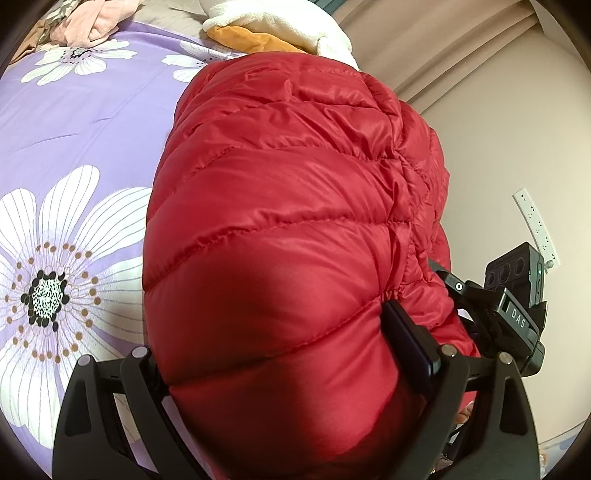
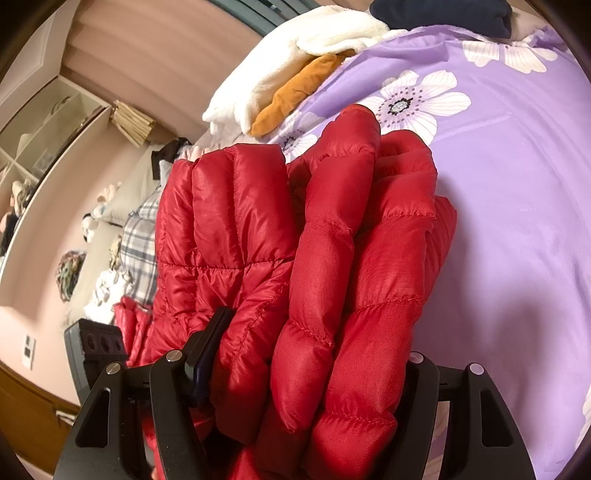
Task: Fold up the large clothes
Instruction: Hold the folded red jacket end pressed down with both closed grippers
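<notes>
A red quilted down jacket (image 1: 280,229) fills the middle of the left wrist view, bunched up over the purple flowered bed cover (image 1: 74,122). My left gripper (image 1: 288,369) is shut on a thick wad of it; one finger (image 1: 410,343) shows at the right, the other is hidden by fabric. In the right wrist view the jacket (image 2: 314,258) is folded in several layers. My right gripper (image 2: 306,373) is shut on those layers, with one finger (image 2: 207,354) visible at the left. The right gripper's body (image 1: 513,299) shows at the right of the left wrist view.
A white fleece and an orange garment (image 2: 295,92) lie at the bed's far end. A pink garment (image 1: 88,26) lies at the far left corner. A dark garment (image 2: 443,14) lies far off. A second bed with plaid bedding (image 2: 140,236) and shelves (image 2: 44,129) stand by the wall.
</notes>
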